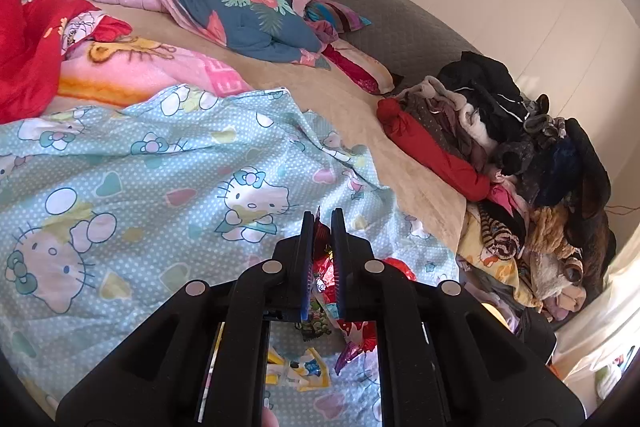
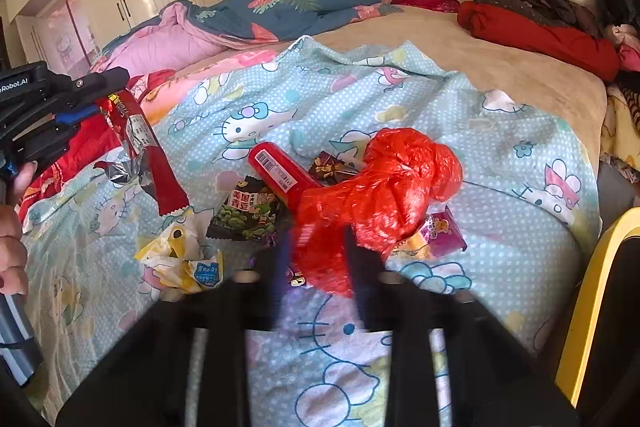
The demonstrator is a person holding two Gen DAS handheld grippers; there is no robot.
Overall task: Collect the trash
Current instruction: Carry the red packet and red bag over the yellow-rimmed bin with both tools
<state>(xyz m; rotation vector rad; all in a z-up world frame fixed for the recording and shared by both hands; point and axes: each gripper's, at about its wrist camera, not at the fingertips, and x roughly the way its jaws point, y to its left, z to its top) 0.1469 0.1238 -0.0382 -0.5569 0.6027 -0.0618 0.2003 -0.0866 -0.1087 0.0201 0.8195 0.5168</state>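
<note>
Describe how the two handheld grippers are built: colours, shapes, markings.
Both are black plastic. The left gripper has two flat parallel fingers with blue inner edges, on angled linkage arms pinned by round silver rivets; white lettering ending "Robot.AI" marks its body in the right wrist view. The right gripper, blurred, looks alike.

The right gripper (image 2: 316, 259) is smeared by motion blur, so whether its jaws pinch the red plastic bag (image 2: 384, 187) cannot be told. At nine o'clock in the right wrist view, a hand (image 2: 12, 227) is cut off by the edge. The left gripper (image 1: 322, 227) hides most of its red wrapper (image 1: 321, 239).
</note>
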